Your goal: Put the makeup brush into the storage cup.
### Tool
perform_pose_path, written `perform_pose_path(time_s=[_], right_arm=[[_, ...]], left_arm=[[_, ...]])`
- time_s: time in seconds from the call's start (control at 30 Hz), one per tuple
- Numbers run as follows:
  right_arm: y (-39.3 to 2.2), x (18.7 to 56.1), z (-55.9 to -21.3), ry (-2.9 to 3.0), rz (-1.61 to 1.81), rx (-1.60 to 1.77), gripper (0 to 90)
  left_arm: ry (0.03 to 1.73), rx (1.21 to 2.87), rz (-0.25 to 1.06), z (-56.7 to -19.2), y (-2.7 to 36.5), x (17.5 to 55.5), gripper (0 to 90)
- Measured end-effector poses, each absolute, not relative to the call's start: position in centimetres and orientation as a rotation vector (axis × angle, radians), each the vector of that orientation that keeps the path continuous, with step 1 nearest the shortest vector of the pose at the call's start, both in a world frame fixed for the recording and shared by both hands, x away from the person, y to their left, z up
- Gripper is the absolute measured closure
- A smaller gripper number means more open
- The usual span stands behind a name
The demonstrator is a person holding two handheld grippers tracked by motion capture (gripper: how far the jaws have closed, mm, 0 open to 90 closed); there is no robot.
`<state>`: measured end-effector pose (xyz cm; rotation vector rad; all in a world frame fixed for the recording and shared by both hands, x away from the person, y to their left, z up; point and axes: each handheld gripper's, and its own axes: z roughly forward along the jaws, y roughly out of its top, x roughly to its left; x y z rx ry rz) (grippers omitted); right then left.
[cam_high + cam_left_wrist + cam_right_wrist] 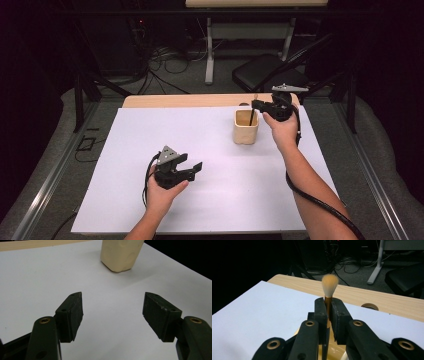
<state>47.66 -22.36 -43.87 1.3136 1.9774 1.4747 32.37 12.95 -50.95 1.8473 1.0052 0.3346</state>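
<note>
A cream cup (246,131) stands on the white sheet (200,145) toward the back right. Over its rim my right gripper (257,105) is shut on a make-up brush (251,119), whose dark handle reaches down into the cup. In the right gripper view the jaws of the right gripper (328,305) clamp the brush's gold ferrule, and the tan bristles of the brush (330,285) stand above them. My left gripper (194,169) hovers low over the sheet's middle, open and holding nothing. In its own view the left gripper (113,305) faces the cup (121,253) farther off.
The sheet covers most of a wooden table (190,100), which has a round hole (369,306) near its back edge. Behind the table are a black chair (267,75), white table legs (209,55) and floor cables (167,62). Metal rails flank both sides.
</note>
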Motion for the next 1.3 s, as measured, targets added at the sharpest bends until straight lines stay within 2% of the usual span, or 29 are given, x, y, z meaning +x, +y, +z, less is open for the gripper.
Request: perform_pose_path(time_s=[1.3], right_arm=[[-21.8, 47.7, -45.4, 1.992, 1.432, 1.305, 83.6]], left_arm=[[1.008, 1.848, 0.327, -51.0, 12.9, 32.5, 32.5]])
